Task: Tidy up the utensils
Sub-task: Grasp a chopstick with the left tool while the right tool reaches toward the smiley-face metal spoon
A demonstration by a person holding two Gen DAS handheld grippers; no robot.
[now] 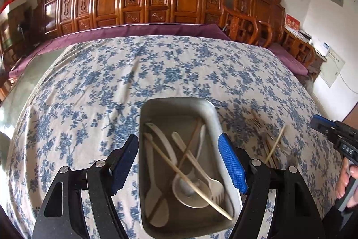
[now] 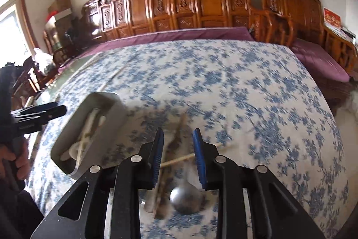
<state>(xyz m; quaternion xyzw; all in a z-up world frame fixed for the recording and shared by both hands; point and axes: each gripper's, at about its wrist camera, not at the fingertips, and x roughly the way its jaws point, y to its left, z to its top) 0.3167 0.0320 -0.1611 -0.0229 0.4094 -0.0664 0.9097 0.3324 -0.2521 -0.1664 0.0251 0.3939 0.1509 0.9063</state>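
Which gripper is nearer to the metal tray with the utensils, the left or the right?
Left. The left gripper hovers directly over the metal tray, jaws open. The right gripper is beside it, over loose utensils on the cloth.

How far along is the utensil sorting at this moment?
Partly done. The metal tray already holds several white spoons, a white fork and chopsticks. Nothing is in hand: the left tool is open over the tray, and the right tool is open and empty over the loose pile. Left on the cloth: a metal spoon, a chopstick and other blurred pieces.
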